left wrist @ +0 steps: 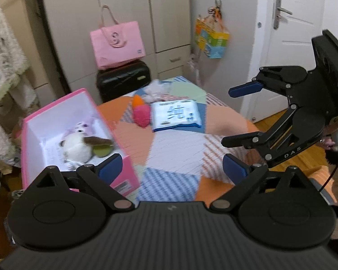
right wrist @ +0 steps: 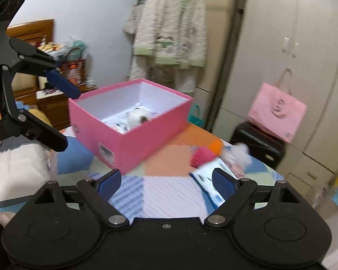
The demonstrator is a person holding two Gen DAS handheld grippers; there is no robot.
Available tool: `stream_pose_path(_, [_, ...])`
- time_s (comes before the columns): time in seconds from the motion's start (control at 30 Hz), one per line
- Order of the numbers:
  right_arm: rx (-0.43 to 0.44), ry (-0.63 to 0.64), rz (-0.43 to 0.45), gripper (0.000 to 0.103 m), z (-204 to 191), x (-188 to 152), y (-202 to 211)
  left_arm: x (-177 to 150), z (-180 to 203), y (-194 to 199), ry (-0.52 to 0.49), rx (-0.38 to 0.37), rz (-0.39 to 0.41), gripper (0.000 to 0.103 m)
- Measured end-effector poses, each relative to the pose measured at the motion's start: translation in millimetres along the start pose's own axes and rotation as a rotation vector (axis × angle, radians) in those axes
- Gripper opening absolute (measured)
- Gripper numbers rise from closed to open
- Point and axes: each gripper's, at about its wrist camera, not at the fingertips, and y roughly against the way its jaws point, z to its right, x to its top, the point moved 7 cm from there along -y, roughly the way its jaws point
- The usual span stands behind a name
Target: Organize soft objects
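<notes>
Two bags, pink tote (left wrist: 117,42) atop black suitcase (left wrist: 124,78), behind the patchwork table (left wrist: 175,148).

A tall beige wardrobe with slim metal handles (left wrist: 115,22) fills the back wall. In front of it a black hard-shell suitcase (left wrist: 124,78) stands on the floor, and a pale pink paper shopping bag with long handles (left wrist: 117,42) rests on its top. A colourful printed gift bag (left wrist: 211,38) hangs on the wall near a white panelled door with a silver lever handle (left wrist: 293,33). A fluffy white pyjama set with green trim (right wrist: 169,27) hangs on a hanger beside the wardrobe. Further off, a brown wooden cabinet (right wrist: 54,108) carries blurred clutter. A patchwork bedspread of orange, blue and striped panels (left wrist: 180,148) covers the surface below.
</notes>
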Motion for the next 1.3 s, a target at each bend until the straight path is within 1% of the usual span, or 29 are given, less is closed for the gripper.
stream_pose_path(0.07, [-0.013, -0.024, 0.008, 0.091, 9.6, -9.5, 2.5, 4.8, 6.9, -8.2, -0.013, -0.023, 0.014, 0.097])
stream_pose_path(0.17, [-0.031, -0.058, 0.017, 0.091, 23.8, -23.8, -0.7, 11.0, 16.1, -20.1, -0.054, -0.026, 0.044, 0.097])
stream_pose_path(0.27, [-0.04, -0.08, 0.032, 0.092, 33.6, -35.4, -8.4, 16.0, 24.5, -37.1, -0.077, -0.045, 0.06, 0.097])
stream_pose_path(0.4, [-0.063, -0.077, 0.067, 0.092, 41.6, -47.5, -21.5, 21.1, 28.4, -62.9, -0.052, -0.083, 0.073, 0.097])
stream_pose_path(0.43, [-0.07, -0.082, 0.072, 0.092, 44.6, -51.0, -26.4, 22.2, 28.0, -69.4, -0.039, -0.083, 0.084, 0.097])
stream_pose_path(0.47, [-0.08, -0.089, 0.071, 0.092, 47.2, -54.6, -30.6, 23.3, 27.7, -77.0, -0.021, -0.068, 0.106, 0.097])
stream_pose_path(0.57, [-0.145, -0.067, 0.032, 0.092, 56.4, -66.5, -53.2, 25.2, 30.4, -97.6, -0.023, -0.055, 0.15, 0.097])
stream_pose_path(0.63, [-0.151, -0.051, 0.012, 0.092, 60.4, -75.2, -68.4, 27.1, 29.4, -110.3, -0.011, -0.048, 0.165, 0.097])
stream_pose_path(0.73, [-0.142, -0.07, 0.006, 0.091, 70.2, -83.1, -84.2, 30.9, 22.5, -131.2, 0.025, -0.049, 0.184, 0.097])
stream_pose_path(0.8, [-0.141, -0.091, 0.015, 0.092, 77.0, -85.4, -90.7, 34.2, 16.1, -146.7, 0.068, -0.073, 0.171, 0.097])
stream_pose_path(0.87, [-0.145, -0.121, 0.033, 0.092, 82.1, -86.6, -96.0, 41.1, 8.7, -162.4, 0.114, -0.12, 0.149, 0.097])
stream_pose_path(0.9, [-0.148, -0.144, 0.037, 0.092, 85.8, -86.9, -100.0, 46.0, 3.4, -171.2, 0.143, -0.127, 0.14, 0.097])
stream_pose_path(1.0, [-0.148, -0.183, -0.001, 0.092, 91.8, -88.4, -117.0, 54.4, -7.7, -197.4, 0.197, -0.138, 0.122, 0.097])
stream_pose_path(1.13, [-0.174, -0.173, -0.017, 0.092, 90.5, -89.9, -132.6, 49.3, -16.2, -230.7, 0.289, -0.151, 0.066, 0.097])
stream_pose_path(1.3, [-0.199, -0.166, -0.015, 0.091, 90.0, -91.4, -143.7, 40.4, -24.0, -258.5, 0.337, -0.113, 0.042, 0.095])
